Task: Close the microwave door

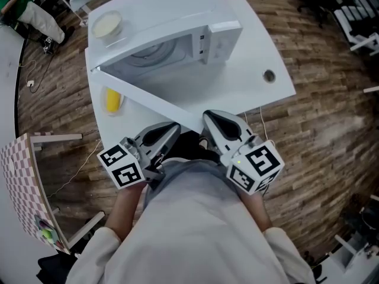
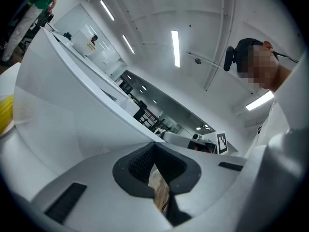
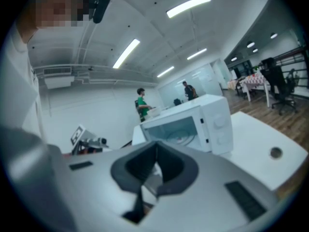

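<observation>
Both grippers are sitting nearest to us, low against our body at the table edge. We are holding the left gripper with its jaws pressed together on nothing, and the right gripper likewise with its jaws meeting and empty. We are facing the microwave on the white table. Its door is standing wide open, hinged at our left, with its free edge ending between the two grippers. We are judging the closing push as not yet begun. Closed jaws are offering only a narrow, smooth tip, so a push near the free edge is risking a slip off the panel. Our right gripper is lying on the cavity side, inside the door's arc, and is risking being trapped. An overly hard shove is risking sliding the microwave and shaking the bowl resting on top. The yellow object is lying beside the door's outer face, apparently outside the arc.
</observation>
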Available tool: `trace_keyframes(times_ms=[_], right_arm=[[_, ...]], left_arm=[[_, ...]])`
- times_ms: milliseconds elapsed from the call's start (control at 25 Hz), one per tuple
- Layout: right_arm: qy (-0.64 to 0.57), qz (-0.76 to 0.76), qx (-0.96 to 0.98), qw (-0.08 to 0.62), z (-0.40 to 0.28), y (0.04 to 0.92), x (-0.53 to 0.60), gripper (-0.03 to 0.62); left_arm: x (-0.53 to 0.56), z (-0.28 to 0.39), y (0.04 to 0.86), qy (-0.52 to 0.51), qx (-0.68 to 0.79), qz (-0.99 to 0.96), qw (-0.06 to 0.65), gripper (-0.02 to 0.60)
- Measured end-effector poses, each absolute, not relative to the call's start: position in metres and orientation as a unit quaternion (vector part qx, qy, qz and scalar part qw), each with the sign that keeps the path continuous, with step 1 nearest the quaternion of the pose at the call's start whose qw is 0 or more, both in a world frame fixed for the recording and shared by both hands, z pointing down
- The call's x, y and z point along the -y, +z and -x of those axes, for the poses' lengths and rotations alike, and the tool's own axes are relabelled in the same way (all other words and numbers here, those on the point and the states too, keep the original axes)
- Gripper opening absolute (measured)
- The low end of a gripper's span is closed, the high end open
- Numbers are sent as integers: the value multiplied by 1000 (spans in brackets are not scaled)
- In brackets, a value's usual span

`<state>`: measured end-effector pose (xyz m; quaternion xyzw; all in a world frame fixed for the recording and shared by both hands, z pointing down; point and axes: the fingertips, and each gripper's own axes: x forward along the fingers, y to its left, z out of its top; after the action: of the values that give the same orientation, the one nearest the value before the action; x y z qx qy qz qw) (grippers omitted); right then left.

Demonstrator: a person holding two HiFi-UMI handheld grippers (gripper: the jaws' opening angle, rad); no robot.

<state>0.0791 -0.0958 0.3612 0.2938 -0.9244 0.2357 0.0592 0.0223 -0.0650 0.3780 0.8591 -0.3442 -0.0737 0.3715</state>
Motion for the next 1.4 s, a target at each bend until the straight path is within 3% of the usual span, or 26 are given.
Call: trace_keyframes(times_ms=[320,1400], right_arm=[[260,-295,919,41,-90,362,112,23],[303,-318,898,8,-106,366,143,23]], left_arm=[[81,-30,380,-33,356,-873,332,17],[123,-42,378,-61,342,-867,357,17]])
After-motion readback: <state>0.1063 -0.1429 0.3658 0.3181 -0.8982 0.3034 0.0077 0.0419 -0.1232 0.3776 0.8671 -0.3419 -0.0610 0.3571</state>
